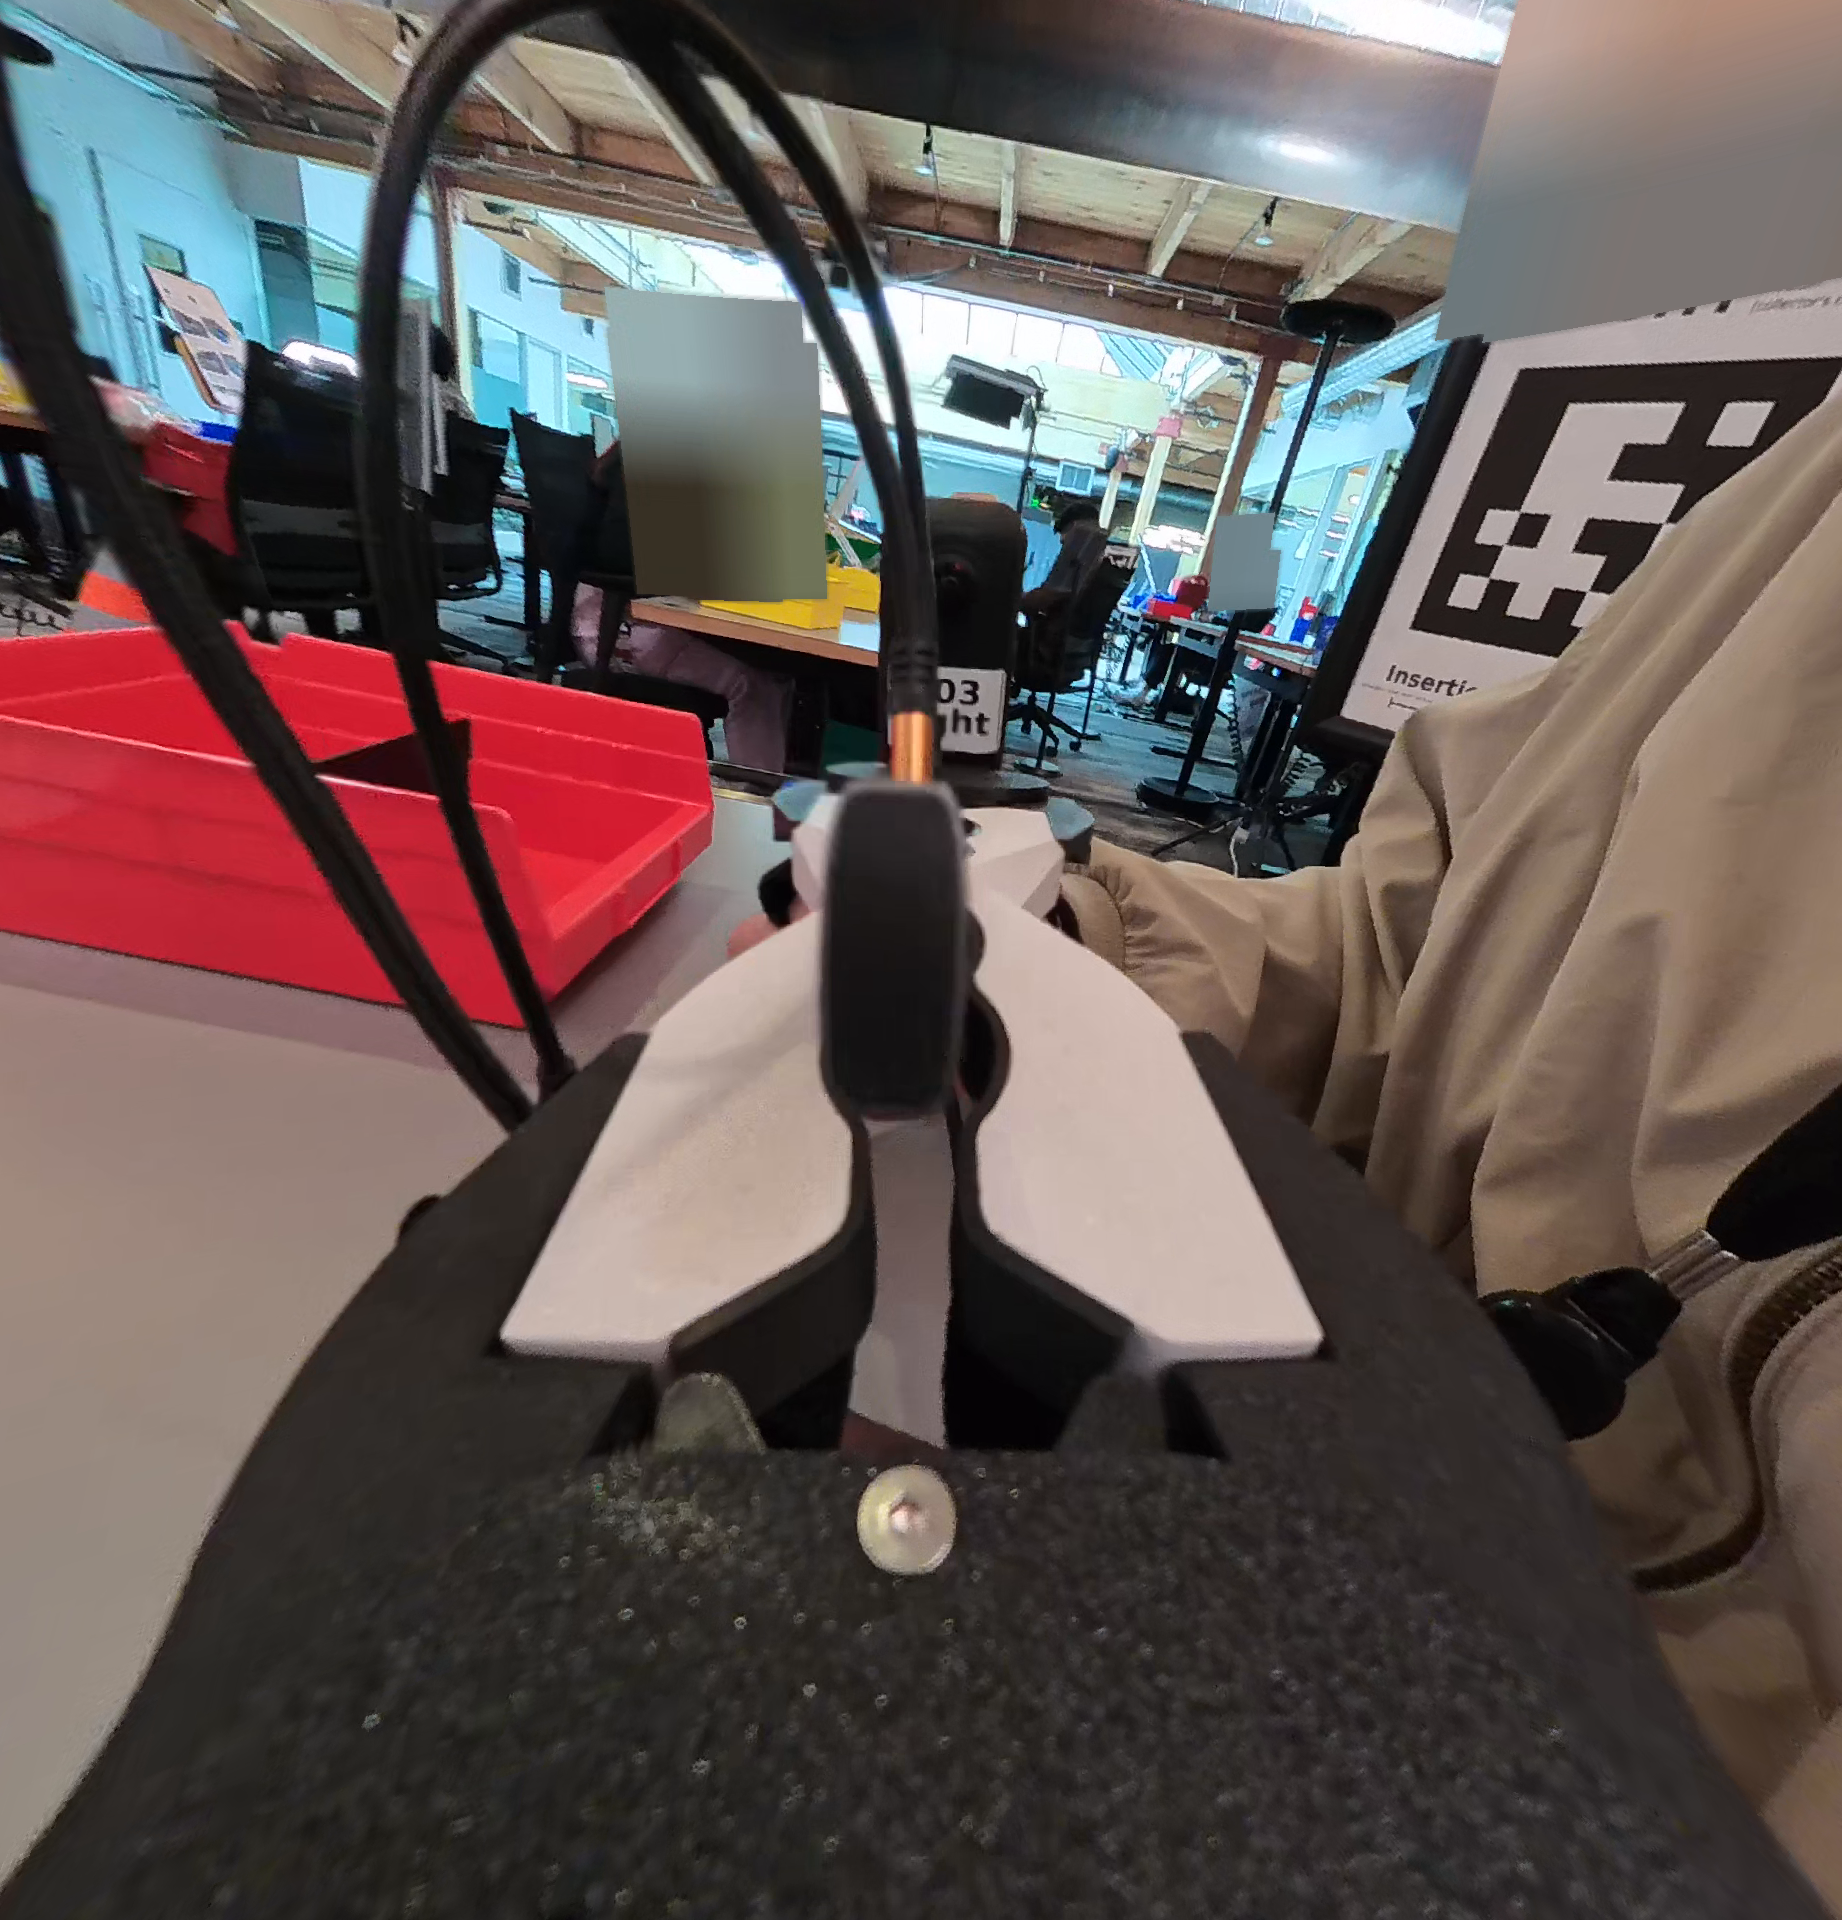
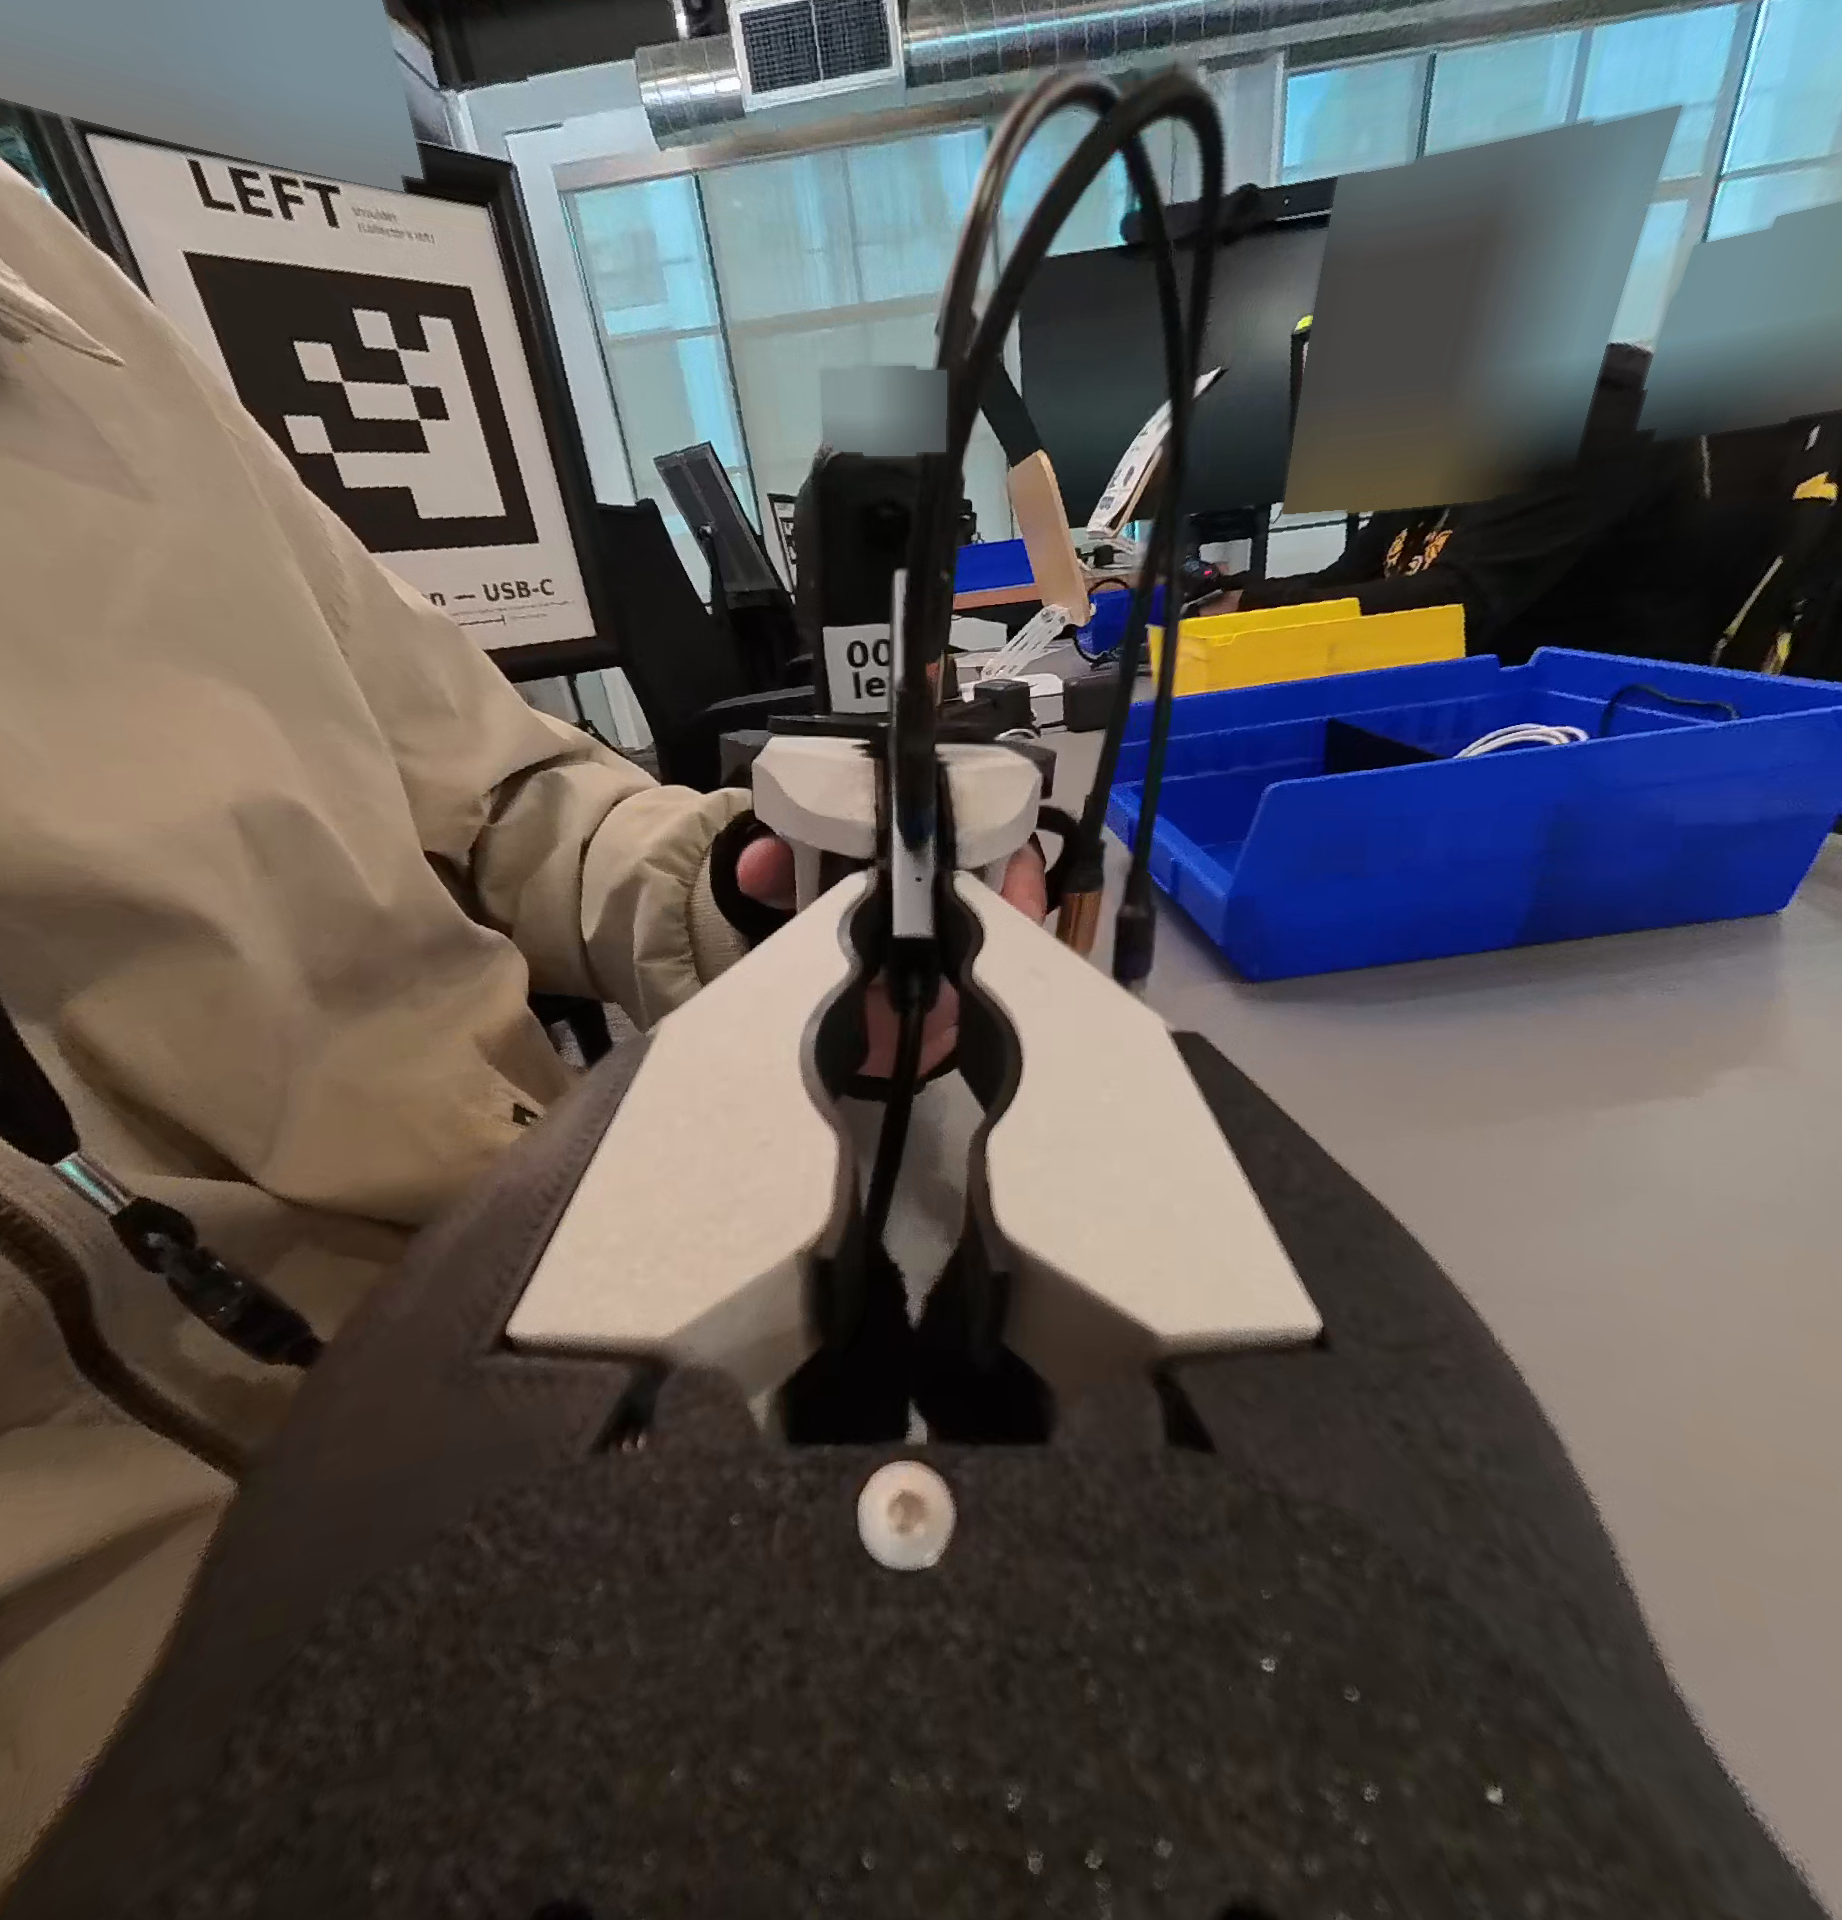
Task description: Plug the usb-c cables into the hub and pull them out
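Note:
In the left wrist view my left gripper (image 1: 893, 914) is shut on the hub (image 1: 886, 997), a flat grey bar with a black far end, held level above the table. A cable with a copper plug (image 1: 912, 743) hangs at that far end; I cannot tell if it is seated. My right gripper (image 1: 1000, 862) faces it just beyond. In the right wrist view my right gripper (image 2: 912, 914) is shut on a black cable (image 2: 896, 1122) at the near end of the edge-on hub (image 2: 911, 862). The left gripper (image 2: 896, 800) holds the hub behind. The copper plug (image 2: 1081, 904) and a black plug (image 2: 1135, 935) dangle beside it.
A red bin (image 1: 273, 790) stands on the grey table (image 1: 169, 1247) to the left. A blue bin (image 2: 1468, 831) and a yellow bin (image 2: 1312, 634) stand on the other side. Marker boards (image 1: 1623, 499) (image 2: 356, 395) and a person's beige sleeve (image 1: 1519, 935) are close by. Left and right tips are no more than a few centimetres apart.

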Action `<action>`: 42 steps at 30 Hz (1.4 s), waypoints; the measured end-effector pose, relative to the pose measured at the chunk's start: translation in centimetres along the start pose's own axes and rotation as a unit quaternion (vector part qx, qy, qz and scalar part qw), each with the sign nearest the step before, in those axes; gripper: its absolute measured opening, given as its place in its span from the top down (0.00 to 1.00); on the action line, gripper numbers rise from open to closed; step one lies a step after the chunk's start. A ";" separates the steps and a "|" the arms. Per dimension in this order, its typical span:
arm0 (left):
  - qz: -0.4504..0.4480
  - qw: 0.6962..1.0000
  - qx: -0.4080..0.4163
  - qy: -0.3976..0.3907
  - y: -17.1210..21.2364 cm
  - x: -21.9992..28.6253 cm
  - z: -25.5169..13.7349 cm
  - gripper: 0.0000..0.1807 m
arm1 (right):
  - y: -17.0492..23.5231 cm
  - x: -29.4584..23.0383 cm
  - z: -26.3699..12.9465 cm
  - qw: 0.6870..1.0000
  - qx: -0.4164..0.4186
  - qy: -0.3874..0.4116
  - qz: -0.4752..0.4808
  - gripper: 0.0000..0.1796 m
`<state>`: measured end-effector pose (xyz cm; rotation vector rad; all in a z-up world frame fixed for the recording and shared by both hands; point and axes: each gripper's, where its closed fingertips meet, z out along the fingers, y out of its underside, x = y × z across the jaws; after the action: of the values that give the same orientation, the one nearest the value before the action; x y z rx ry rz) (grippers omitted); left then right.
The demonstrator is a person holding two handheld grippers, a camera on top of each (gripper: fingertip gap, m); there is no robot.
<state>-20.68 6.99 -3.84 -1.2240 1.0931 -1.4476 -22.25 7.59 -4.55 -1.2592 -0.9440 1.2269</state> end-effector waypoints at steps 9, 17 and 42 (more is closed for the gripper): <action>0.002 1.000 -0.014 0.004 0.2 -0.3 -0.3 0.94 | 0.3 0.2 -1.0 1.000 -0.017 -0.008 0.002 0.95; 0.043 0.997 -0.058 0.003 1.1 -0.4 -0.5 0.94 | 0.8 0.3 -0.9 0.999 -0.036 -0.007 0.001 0.95; 0.593 0.698 -0.234 -0.325 1.2 -9.9 -3.1 0.94 | 2.4 6.3 -0.1 0.978 -0.062 0.198 0.015 0.82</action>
<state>-22.76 16.71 -7.11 -0.8524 1.3231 0.2842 -21.59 13.49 -7.68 -1.5516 -0.7167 0.9014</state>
